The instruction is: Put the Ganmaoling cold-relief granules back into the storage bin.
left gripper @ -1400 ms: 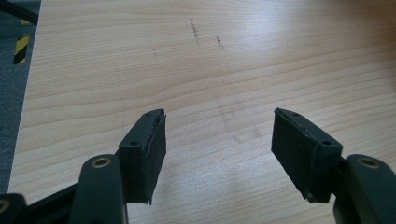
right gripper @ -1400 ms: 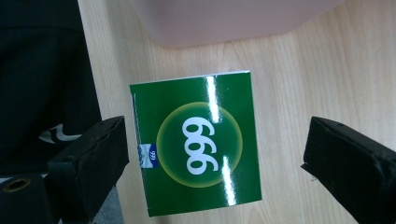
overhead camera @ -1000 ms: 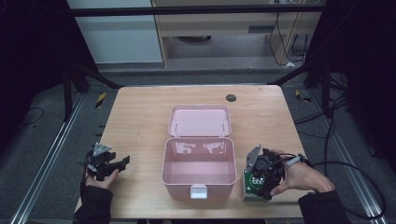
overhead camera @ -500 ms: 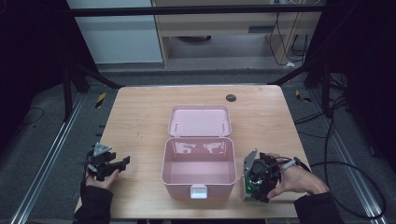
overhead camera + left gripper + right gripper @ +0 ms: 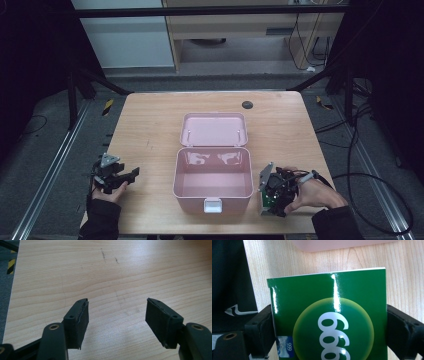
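Right gripper (image 5: 265, 192): sitting at the near right of the table (image 5: 150, 125), just right of the pink box (image 5: 212, 185); its jaws have just been closing and are now clamping the green box (image 5: 328, 322) from both sides, pads against its edges.
Green box: lying between those jaws on the table, near right, close beside the pink box; in the right gripper view its near end is running off the bottom edge, so the white "666" print is cut short, and a small blue label at its lower left is too tiny to read beyond the same digits. From the high view it is showing as a thin green-and-white sliver under the gripper, mostly hidden by the hand (image 5: 312, 195).
Pink box: standing open mid-table, lid (image 5: 214, 129) lying back on the far side; inside is looking bare, though glare is blurring the far wall.
Left gripper (image 5: 117, 315): resting at the near left, jaws spread wide over bare wood, gripping nothing.
Far side: a small dark round spot (image 5: 247, 105) is sitting on the table, too small to make out.
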`<move>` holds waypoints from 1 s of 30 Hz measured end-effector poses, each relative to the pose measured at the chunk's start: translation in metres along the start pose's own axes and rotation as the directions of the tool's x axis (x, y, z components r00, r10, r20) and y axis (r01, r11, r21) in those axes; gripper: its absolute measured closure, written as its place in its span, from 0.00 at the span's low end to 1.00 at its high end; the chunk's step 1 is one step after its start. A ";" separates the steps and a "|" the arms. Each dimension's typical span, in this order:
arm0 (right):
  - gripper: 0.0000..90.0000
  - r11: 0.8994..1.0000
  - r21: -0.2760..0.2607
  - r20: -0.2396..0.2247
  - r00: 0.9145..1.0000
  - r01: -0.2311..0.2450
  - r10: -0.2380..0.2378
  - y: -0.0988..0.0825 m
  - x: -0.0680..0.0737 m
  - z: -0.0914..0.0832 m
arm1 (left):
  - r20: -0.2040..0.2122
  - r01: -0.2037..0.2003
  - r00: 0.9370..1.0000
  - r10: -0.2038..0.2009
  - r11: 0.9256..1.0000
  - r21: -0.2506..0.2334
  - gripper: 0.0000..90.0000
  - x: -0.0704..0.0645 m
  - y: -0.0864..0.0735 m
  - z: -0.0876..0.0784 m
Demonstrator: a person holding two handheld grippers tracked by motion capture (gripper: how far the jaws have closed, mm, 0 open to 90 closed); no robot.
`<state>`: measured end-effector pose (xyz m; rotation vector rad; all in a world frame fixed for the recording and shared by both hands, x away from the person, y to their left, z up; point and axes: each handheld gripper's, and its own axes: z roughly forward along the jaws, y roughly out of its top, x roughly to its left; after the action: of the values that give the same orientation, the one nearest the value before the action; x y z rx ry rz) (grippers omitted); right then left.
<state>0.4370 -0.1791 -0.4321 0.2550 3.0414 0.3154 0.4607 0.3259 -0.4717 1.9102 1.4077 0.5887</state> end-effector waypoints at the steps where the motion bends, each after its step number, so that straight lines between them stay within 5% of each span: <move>1: 0.14 1.000 0.000 -0.002 1.000 0.001 -0.001 0.000 0.000 0.000 | 0.000 0.000 1.000 0.000 1.000 0.000 0.38 0.000 0.000 0.000; 15: 0.18 0.999 -0.007 -0.023 0.999 -0.038 0.038 -0.004 -0.003 -0.008 | -0.001 0.000 1.000 0.000 1.000 -0.001 0.39 0.000 0.000 0.000; 30: 0.18 0.996 -0.073 0.035 0.998 -0.046 0.049 0.001 -0.008 -0.055 | 0.001 0.001 1.000 -0.001 1.000 -0.002 0.39 0.000 0.000 0.000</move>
<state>0.4405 -0.1902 -0.3781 0.3251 2.9837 0.4184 0.4607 0.3260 -0.4714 1.9085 1.4069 0.5888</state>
